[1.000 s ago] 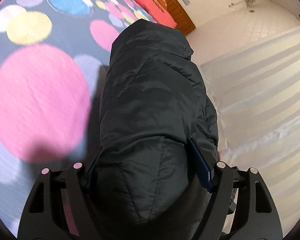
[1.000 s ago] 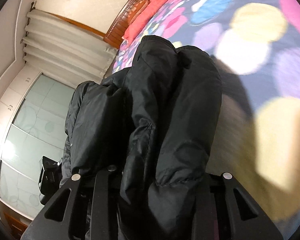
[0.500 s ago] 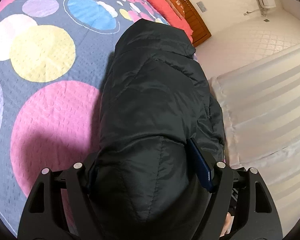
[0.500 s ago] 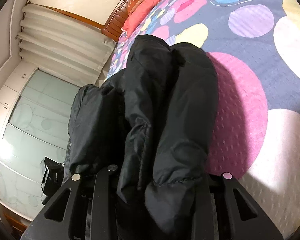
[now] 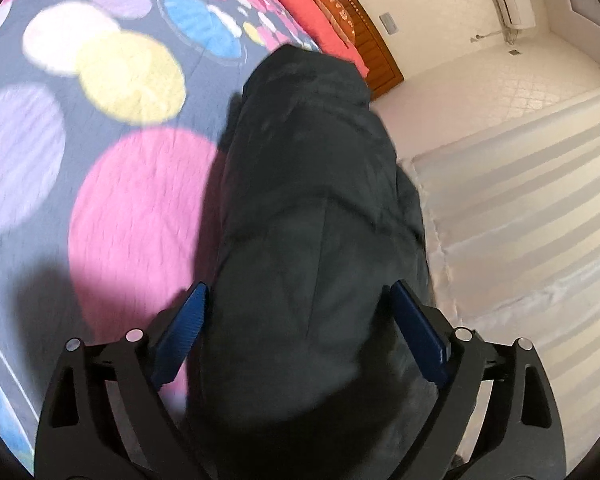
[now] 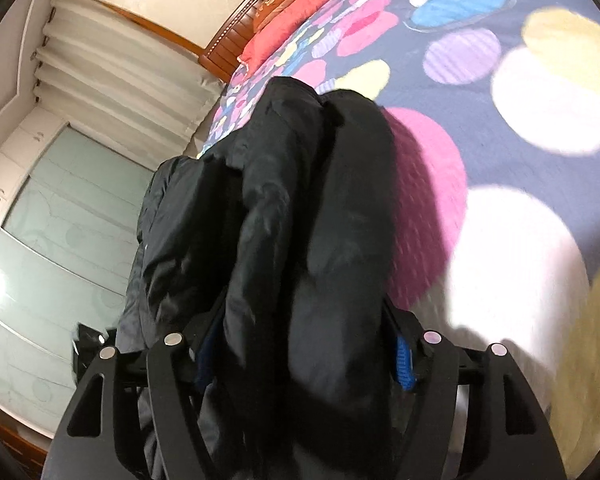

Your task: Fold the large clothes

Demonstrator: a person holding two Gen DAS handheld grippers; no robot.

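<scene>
- Now the bulky black padded jacket [image 5: 308,216] lies bunched lengthwise on the bed, over the grey quilted bedspread with big pink, yellow, lilac and blue circles [image 5: 100,80], close to the bed's edge beside the pale pleated curtains [image 5: 520,208].
- Left gripper [image 5: 298,328]: its jaws have just been opening. The blue ribbed fingers [image 5: 180,336] stand spread on either side of the jacket's near end; a gap shows between the left pad and the cloth, so the jacket sits between them released, not pinched.
- Right gripper [image 6: 300,344]: its jaws have just been opening too. Two thick folds of the jacket [image 6: 300,208] fill the space between its blue fingers [image 6: 403,364]; the pads are mostly hidden by the cloth, and they look eased off rather than clenched.
- Beyond the jacket, coral-red pillows [image 5: 312,4] lie against the carved wooden headboard [image 5: 364,32].
- Frosted-glass wardrobe doors [image 6: 60,232] show in the right wrist view, left of the jacket.
</scene>
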